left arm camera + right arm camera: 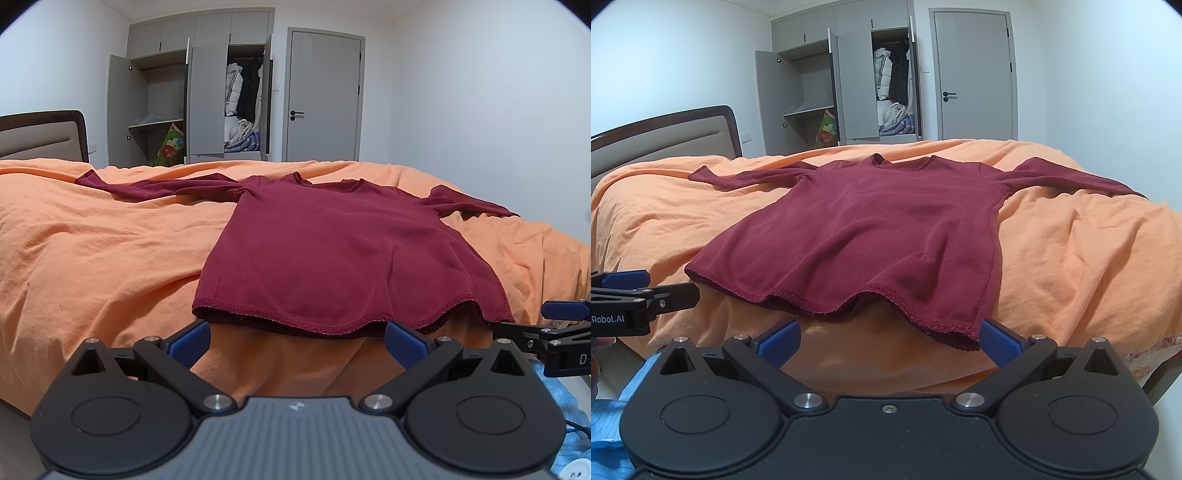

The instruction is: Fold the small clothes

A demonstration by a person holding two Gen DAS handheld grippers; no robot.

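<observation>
A dark red long-sleeved shirt (340, 251) (871, 229) lies flat on the orange bed cover, both sleeves spread out sideways and its hem toward me at the bed's near edge. My left gripper (297, 345) stands open just short of the hem, nothing between its blue pads. My right gripper (888, 341) is open too, close below the hem's right corner. In the left wrist view the right gripper (554, 325) shows at the right edge. In the right wrist view the left gripper (639, 295) shows at the left edge.
The orange bed cover (92, 251) (1089, 251) spreads wide on both sides of the shirt. A headboard (665, 144) stands at the left. Behind the bed are an open wardrobe (207, 99) with clothes and a closed grey door (323, 96). Blue fabric (613, 406) shows below.
</observation>
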